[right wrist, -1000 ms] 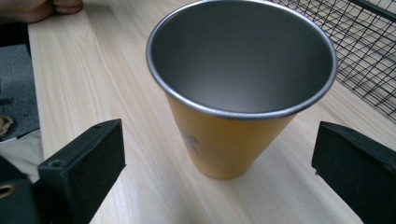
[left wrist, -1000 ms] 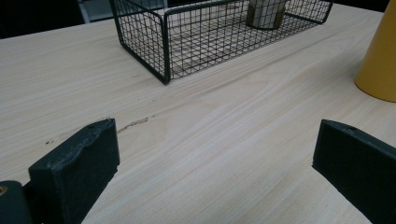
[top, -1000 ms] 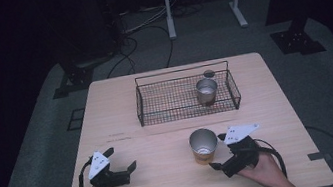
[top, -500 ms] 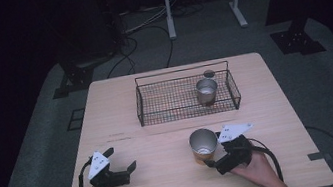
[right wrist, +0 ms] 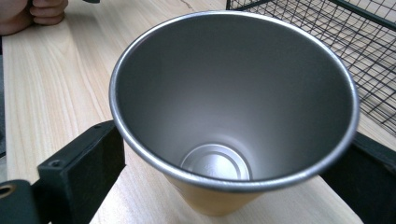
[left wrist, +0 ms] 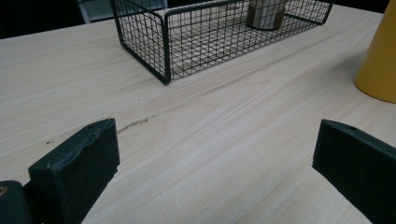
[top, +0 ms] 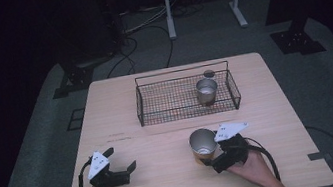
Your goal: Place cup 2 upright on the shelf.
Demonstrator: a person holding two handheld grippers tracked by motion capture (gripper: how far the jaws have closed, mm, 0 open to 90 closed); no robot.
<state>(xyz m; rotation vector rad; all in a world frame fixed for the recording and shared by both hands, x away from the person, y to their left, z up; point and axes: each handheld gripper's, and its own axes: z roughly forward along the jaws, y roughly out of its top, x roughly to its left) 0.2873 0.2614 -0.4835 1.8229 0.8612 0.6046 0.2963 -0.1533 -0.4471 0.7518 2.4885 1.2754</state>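
Right gripper point(top: 214, 159) had closed in since earlier frame; jaws straddled yellow cup point(top: 203, 144), wide, not yet clamped. Left gripper point(top: 125, 171) idle, open, empty. Next: squeeze, lift toward basket point(top: 140, 108).

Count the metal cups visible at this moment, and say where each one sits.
2. One cup stands upright on the table, between the jaws of the right tool. The second cup stands inside the wire basket, toward its right end. None looks hidden.
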